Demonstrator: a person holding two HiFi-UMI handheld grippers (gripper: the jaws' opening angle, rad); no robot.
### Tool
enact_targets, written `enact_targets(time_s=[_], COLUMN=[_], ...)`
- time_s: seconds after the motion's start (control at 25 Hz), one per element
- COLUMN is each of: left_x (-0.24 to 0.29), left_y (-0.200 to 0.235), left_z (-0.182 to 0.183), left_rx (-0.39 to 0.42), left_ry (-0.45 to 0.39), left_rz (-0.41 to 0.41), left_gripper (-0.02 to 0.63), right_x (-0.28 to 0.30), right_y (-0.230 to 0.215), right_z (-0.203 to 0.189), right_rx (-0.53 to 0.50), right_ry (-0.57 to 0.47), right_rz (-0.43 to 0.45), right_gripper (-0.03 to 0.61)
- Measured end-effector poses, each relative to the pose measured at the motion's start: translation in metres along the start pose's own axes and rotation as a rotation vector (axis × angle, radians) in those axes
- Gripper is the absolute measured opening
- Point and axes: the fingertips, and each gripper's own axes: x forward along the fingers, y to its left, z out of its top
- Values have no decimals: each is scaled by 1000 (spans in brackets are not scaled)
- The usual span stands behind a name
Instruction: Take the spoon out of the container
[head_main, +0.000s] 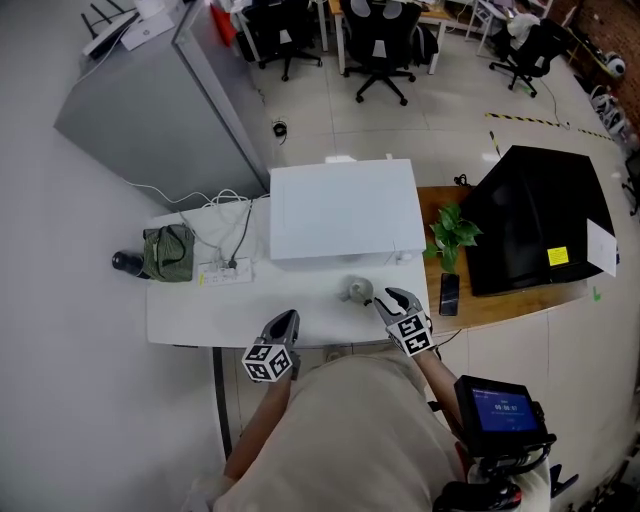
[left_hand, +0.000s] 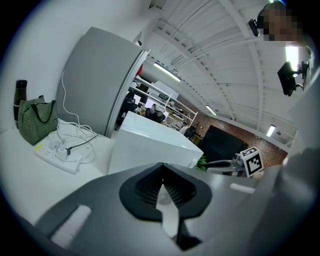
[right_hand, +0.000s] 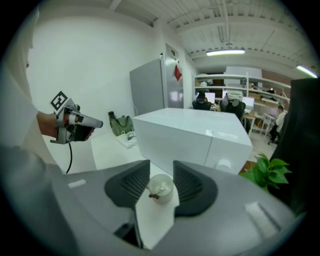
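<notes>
Bare surface lies open at the head view's lower left; a white box walls the far side. Near the front edge stands the container, with the spoon inside. The spread right tongs frame it without clearly touching. The left tongs are pressed together, empty. The spoon's handle is hard to make out.

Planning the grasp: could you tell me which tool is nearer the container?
Right. The right tool is just beside the container, pointing at it; the left tool is farther off to its left.

Spoon in container on bench, before box; power strip and bag left, plant right.
</notes>
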Motion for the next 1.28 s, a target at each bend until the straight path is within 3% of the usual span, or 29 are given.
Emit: enact_targets(time_s=[0.28,0.6,1.16,1.28], left_x=[-5,-11,-15,-15], left_y=[7,16,20,20], left_z=[-6,-7,-10,-12], left_rx=[6,2,0,-3], left_ry=[23,34,53,58], left_rz=[-3,8,11,13], left_gripper=[-15,-15,-15,-15], right_x=[16,42,76,79], right_y=[9,24,28,29], right_z=[-9,-41,-94,-102], right_rx=[-48,-103,-144,-132], right_ry=[60,207,341,348], right_rz=[31,78,73,68], right_gripper=[171,272,272,239])
